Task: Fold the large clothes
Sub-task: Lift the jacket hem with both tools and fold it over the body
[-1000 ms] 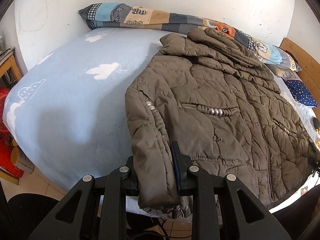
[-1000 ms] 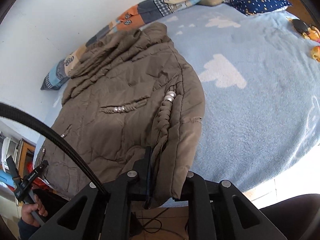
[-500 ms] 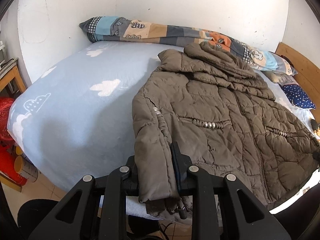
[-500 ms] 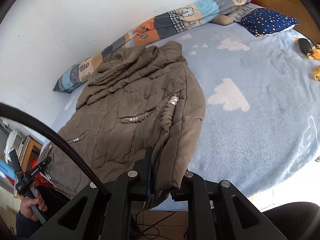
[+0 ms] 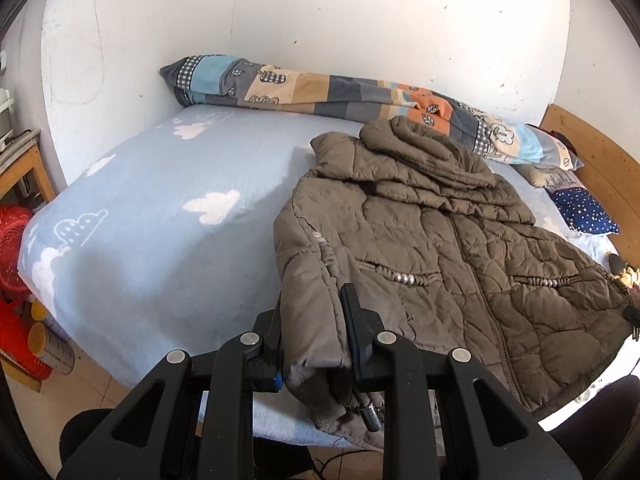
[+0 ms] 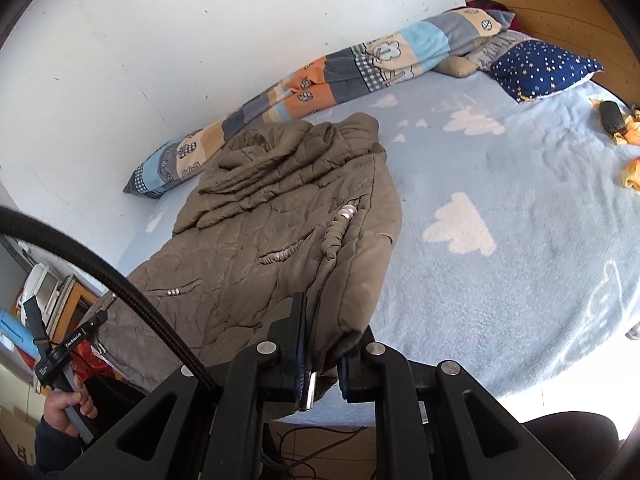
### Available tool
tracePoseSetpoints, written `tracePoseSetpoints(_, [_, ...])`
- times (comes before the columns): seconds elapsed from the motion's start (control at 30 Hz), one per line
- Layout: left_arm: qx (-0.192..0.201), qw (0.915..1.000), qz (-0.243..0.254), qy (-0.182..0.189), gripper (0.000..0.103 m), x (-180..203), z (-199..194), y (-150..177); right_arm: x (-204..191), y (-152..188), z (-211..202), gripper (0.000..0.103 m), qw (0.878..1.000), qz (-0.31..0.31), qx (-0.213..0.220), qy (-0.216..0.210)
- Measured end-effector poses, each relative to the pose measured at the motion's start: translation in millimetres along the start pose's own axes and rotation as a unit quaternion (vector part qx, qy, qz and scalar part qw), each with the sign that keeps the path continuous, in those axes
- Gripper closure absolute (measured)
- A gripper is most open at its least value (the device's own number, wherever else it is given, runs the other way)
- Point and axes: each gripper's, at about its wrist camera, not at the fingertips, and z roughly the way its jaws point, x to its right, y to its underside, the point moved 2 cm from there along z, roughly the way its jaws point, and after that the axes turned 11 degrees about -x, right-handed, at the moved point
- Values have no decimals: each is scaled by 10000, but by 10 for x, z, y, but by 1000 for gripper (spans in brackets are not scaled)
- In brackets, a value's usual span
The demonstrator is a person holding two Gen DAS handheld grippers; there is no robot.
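Your left gripper [image 5: 314,344] and right gripper [image 6: 326,346] each clamp a hem corner of the jacket [image 5: 460,248], lying toward twelve o'clock on the bed [image 5: 160,240].

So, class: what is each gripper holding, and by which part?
Both grip the brown padded jacket by its bottom hem: the left gripper at one corner, the right gripper at the other.

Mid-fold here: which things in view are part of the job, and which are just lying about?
In the job: brown padded jacket, left gripper, right gripper, both shut on its hem corners.

Lying about: patchwork quilt, starry pillow, red fan.
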Motion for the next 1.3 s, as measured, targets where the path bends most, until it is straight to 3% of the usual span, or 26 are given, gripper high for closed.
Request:
tracePoseSetpoints(0.17, [-50, 10000, 3, -32, 81, -19, 38, 7, 19, -12, 27, 90, 10000, 11, -46, 7])
tracePoseSetpoints(0.37, [-398, 9991, -40, -116, 78, 13, 330, 46, 236, -46, 356, 84, 9969, 637, -429, -140])
tracePoseSetpoints(0.43, [-535, 9984, -123, -131, 62, 0, 433, 57, 252, -52, 449, 78, 9964, 676, -496, -96])
tracePoseSetpoints(0.5, [-690, 9973, -208, -136, 55, -15, 535, 67, 256, -63, 547, 70, 9958, 718, -565, 55])
tracePoseSetpoints(0.6, [-887, 9954, -337, -151, 54, -67, 650, 113, 334, -59, 646, 62, 9920, 997, -745, 205])
tracePoseSetpoints(0.67, [-869, 9955, -366, -100, 60, -99, 680, 157, 392, -41, 678, 66, 9902, 1114, -799, 258])
tracePoseSetpoints(0.7, [-873, 9955, -335, -137, 77, -118, 706, 178, 422, -23, 692, 82, 9899, 1153, -803, 202])
tracePoseSetpoints(0.73, [-896, 9954, -317, -153, 83, -129, 731, 188, 438, -9, 690, 82, 9900, 1143, -801, 197])
tracePoseSetpoints(0.9, [-737, 9968, -293, -55, 86, -142, 651, 193, 370, 48, 599, 89, 9939, 853, -625, 298])
tracePoseSetpoints(1.3, [-330, 9993, -177, 55, 86, -150, 202, 140, 104, 5, 99, 91, 9994, 299, -38, 179])
